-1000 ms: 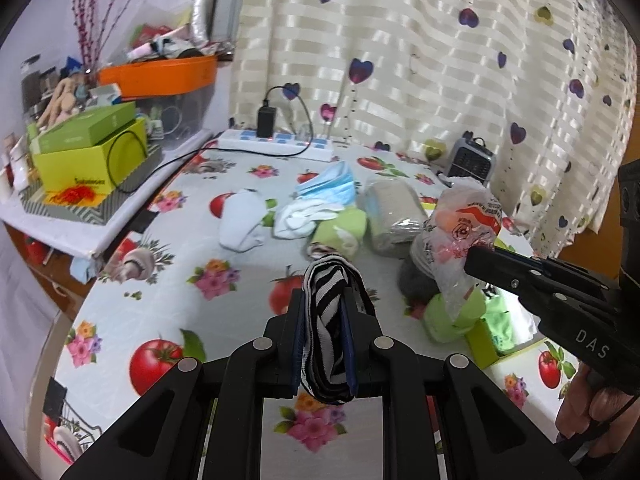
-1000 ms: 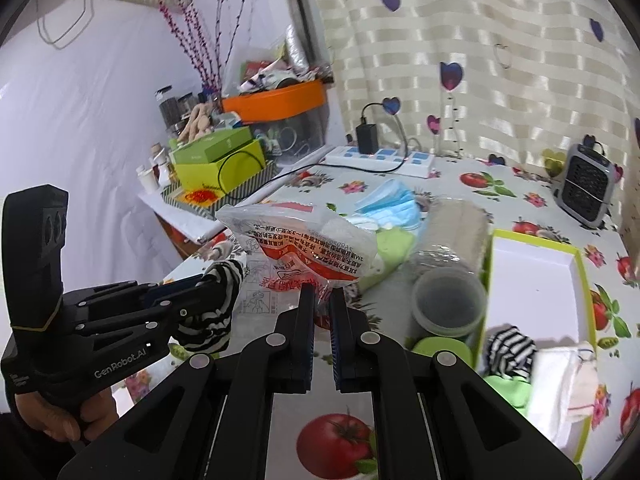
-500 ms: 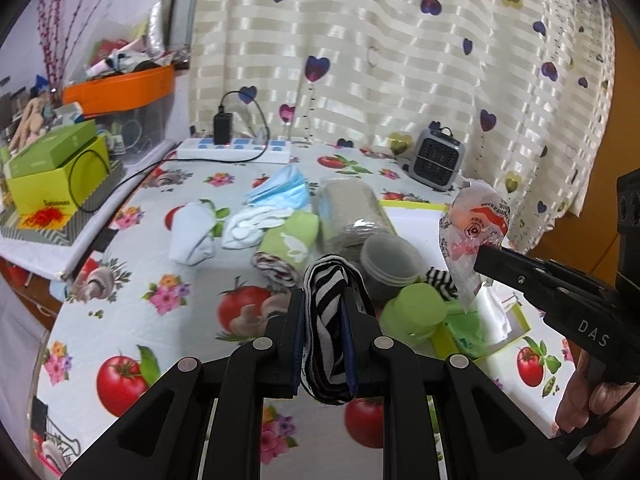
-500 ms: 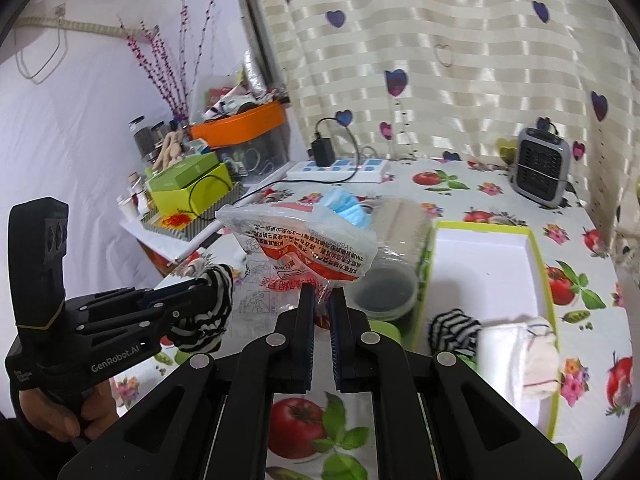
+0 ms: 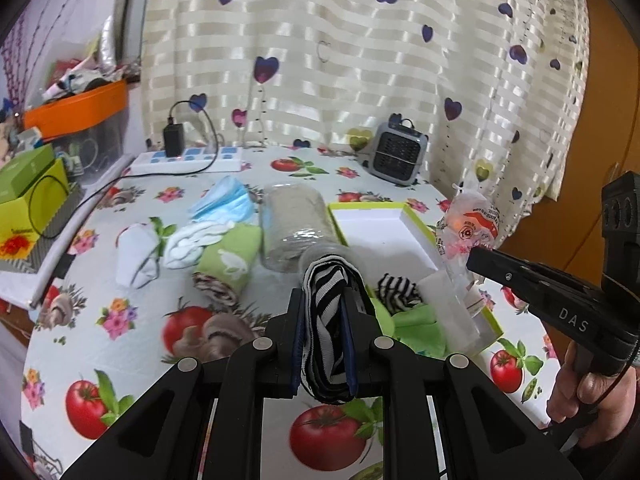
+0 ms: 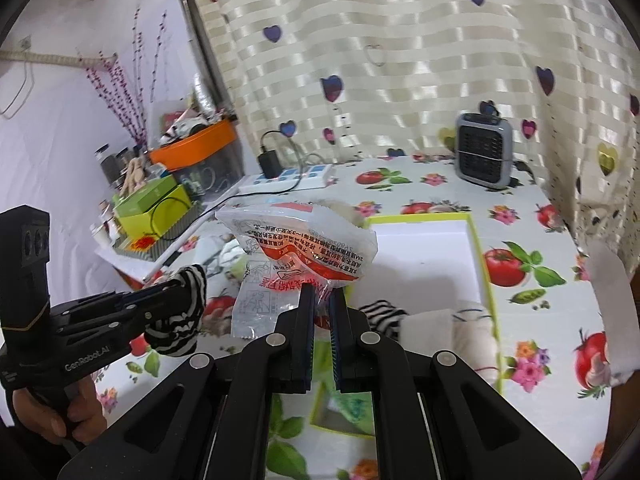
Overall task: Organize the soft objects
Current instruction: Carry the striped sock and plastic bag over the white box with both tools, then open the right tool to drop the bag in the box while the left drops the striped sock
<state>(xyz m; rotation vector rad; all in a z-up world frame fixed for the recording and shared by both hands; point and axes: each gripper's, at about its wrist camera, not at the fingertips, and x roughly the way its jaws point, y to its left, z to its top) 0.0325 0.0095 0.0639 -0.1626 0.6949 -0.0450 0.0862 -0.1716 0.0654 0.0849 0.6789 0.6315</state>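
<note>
Fabric fills my left wrist view: the left gripper (image 5: 324,312) has its 2 jaws closed on a black-and-white striped sock (image 5: 326,320), folded between the pads and held above the tomato-print tablecloth (image 5: 120,320). At 2 o'clock from it lies the lime-edged box (image 5: 416,220), white inside, with another striped piece (image 5: 398,290) and green cloth (image 5: 420,328) at its near end. At 3 o'clock the right gripper (image 5: 476,258) enters, pinching a clear printed packet (image 5: 468,228). At 10 o'clock sit a green rolled cloth (image 5: 228,260), white socks (image 5: 188,242) and blue masks (image 5: 224,202); a plastic-wrapped beige roll (image 5: 294,224) lies at 12 o'clock.

From my right wrist view, the right gripper (image 6: 322,300) is clamped on the bottom edge of the printed packet (image 6: 304,248), jaws almost fully together. The box (image 6: 482,264) lies at 1 o'clock, just beyond the packet. At 9 o'clock the left gripper (image 6: 182,292) carries the striped sock (image 6: 188,312), with a hand (image 6: 48,412) on its grip.
</note>
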